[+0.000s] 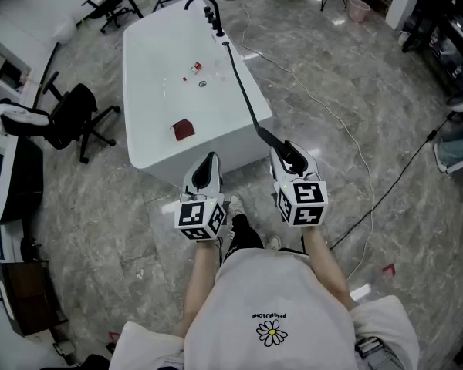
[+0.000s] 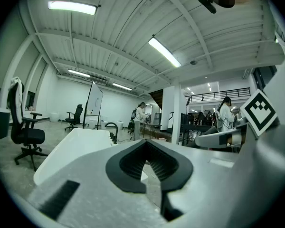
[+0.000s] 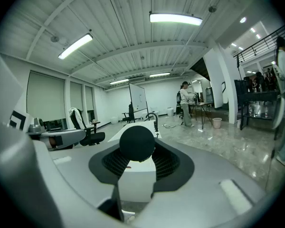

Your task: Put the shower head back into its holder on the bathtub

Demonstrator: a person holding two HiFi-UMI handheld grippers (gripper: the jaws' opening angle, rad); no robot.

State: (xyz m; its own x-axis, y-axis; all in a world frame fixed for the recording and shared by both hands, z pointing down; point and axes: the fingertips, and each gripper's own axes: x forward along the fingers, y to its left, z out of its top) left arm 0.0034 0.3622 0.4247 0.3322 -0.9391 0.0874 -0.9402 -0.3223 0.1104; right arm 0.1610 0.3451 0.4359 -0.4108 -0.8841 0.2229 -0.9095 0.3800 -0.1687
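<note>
Right tool [image 1: 292, 163] spread wide, grips round black shower head [image 3: 137, 144] between jaws. Shower head just past near corner of white bathtub [image 1: 158, 68]. Black hose [image 1: 243, 91] runs from it along tub edge toward far tap [image 1: 204, 5]. Left tool [image 1: 207, 169] clenched tight, holds nothing, near tub's near end.

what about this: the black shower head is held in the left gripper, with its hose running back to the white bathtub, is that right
Not quite: the right gripper holds the shower head, not the left. The right gripper view shows its black end between those jaws. The hose does run back to the bathtub.
</note>
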